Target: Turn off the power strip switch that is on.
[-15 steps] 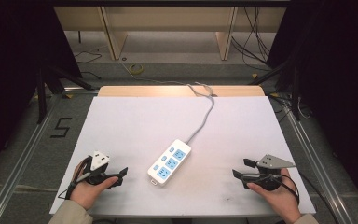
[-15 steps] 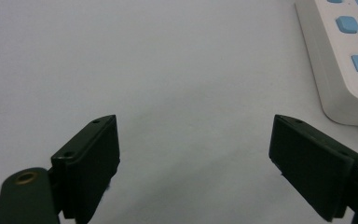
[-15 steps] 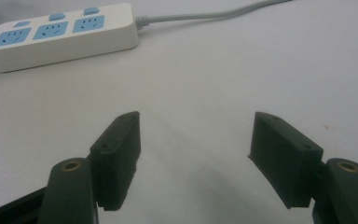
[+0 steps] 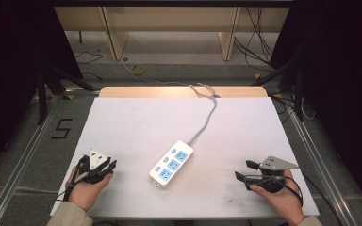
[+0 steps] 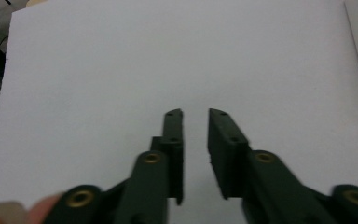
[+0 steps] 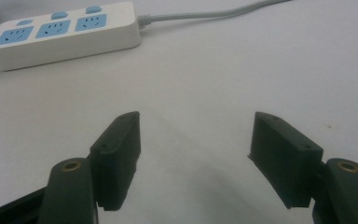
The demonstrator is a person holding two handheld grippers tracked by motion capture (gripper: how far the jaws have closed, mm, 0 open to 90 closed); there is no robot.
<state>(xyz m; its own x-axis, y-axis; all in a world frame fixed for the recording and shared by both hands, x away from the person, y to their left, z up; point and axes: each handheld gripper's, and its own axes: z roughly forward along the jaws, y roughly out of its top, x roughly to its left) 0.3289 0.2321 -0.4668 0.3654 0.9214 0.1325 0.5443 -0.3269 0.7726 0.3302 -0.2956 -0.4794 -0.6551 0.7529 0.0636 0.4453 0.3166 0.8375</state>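
Power strip [image 4: 171,164] laid between two grippers on the table [image 4: 136,122].
Left gripper [image 5: 196,114] jaws are held narrowly apart, right gripper [image 6: 196,122] jaws wide apart; nothing is gripped.

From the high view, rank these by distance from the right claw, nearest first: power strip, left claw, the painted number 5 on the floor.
1. Power strip, mid-table, to the left of the right claw.
2. Left claw, near the table's front left edge, beyond the strip.
3. Number 5, on the floor off the table's left side, farthest.
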